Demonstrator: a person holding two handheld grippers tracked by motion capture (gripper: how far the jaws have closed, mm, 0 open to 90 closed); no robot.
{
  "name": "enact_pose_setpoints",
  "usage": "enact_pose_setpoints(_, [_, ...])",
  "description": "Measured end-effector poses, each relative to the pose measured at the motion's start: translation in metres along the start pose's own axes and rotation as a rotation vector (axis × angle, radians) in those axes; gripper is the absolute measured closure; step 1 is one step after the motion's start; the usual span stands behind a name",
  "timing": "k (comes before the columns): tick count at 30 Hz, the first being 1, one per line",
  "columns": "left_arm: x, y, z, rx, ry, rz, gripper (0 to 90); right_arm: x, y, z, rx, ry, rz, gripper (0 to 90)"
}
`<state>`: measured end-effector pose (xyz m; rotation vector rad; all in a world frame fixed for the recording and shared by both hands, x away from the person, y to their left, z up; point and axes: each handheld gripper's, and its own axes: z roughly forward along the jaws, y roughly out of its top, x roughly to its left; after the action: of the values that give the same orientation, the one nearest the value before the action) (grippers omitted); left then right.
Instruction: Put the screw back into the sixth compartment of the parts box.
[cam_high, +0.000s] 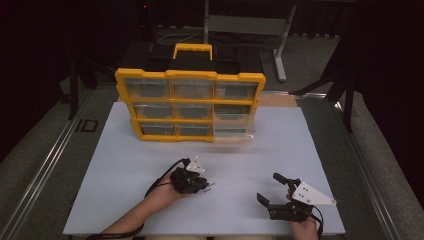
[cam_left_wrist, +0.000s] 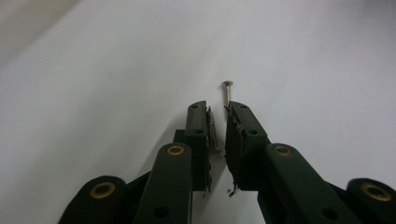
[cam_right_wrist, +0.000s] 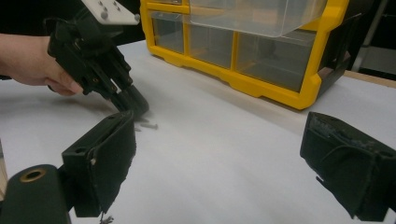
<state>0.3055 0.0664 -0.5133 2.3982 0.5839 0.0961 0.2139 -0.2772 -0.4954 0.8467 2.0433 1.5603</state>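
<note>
Two small screws lie on the white table. In the left gripper view, one screw lies between my left gripper's jaws, against the left pad, with a narrow strip of table still showing beside it. The other screw lies just ahead of the tips. In the high view the left gripper points right and tilts down at the screws. My right gripper stands wide open near the front right, holding nothing. The right gripper view shows the left gripper over the screws.
A yellow organizer with clear drawers stands upright at the back of the table. Its bottom-right drawer is pulled out toward me. Beyond the table's edges lie a dark floor and metal frames.
</note>
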Motion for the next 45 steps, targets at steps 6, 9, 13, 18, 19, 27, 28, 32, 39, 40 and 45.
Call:
enact_pose_setpoints(6, [-0.001,0.001,0.0,0.013,0.016,0.013,87.2,0.0,0.0,0.0,0.0,0.0,0.001,10.5])
enact_pose_setpoints(9, [-0.002,0.002,0.0,0.018,0.022,0.02,88.0,0.0,0.0,0.0,0.002,0.001,-0.001,10.5])
enact_pose_setpoints(13, [-0.001,0.0,-0.001,0.0,0.002,-0.001,88.5,0.0,0.0,0.0,0.004,-0.001,-0.002,10.6])
enact_pose_setpoints(18, [0.001,-0.002,-0.006,-0.018,-0.022,-0.013,88.6,0.0,0.0,0.0,0.002,-0.002,0.001,10.5])
enact_pose_setpoints(19, [0.003,-0.002,-0.009,-0.014,-0.022,-0.004,88.6,0.0,0.0,0.0,0.003,-0.002,0.001,10.5])
enact_pose_setpoints(27, [0.007,0.007,-0.035,-0.072,-0.021,-0.021,88.6,0.0,0.0,0.0,0.001,-0.002,0.001,10.5])
enact_pose_setpoints(28, [0.007,0.008,-0.038,-0.079,-0.027,-0.02,88.6,0.0,0.0,0.0,0.0,-0.002,0.002,10.6])
enact_pose_setpoints(32, [0.012,0.015,-0.053,-0.118,-0.024,-0.035,88.6,0.0,0.0,0.0,0.0,0.0,0.004,10.5])
enact_pose_setpoints(39, [0.019,0.027,-0.086,-0.157,-0.004,-0.022,88.6,0.0,0.0,0.0,0.0,0.002,0.005,10.5])
enact_pose_setpoints(40, [0.019,0.029,-0.091,-0.164,0.006,-0.021,88.6,0.0,0.0,0.0,-0.001,0.002,0.006,10.5])
enact_pose_setpoints(45, [0.025,0.039,-0.111,-0.2,0.008,-0.021,88.6,0.0,0.0,0.0,-0.001,0.003,0.005,10.5])
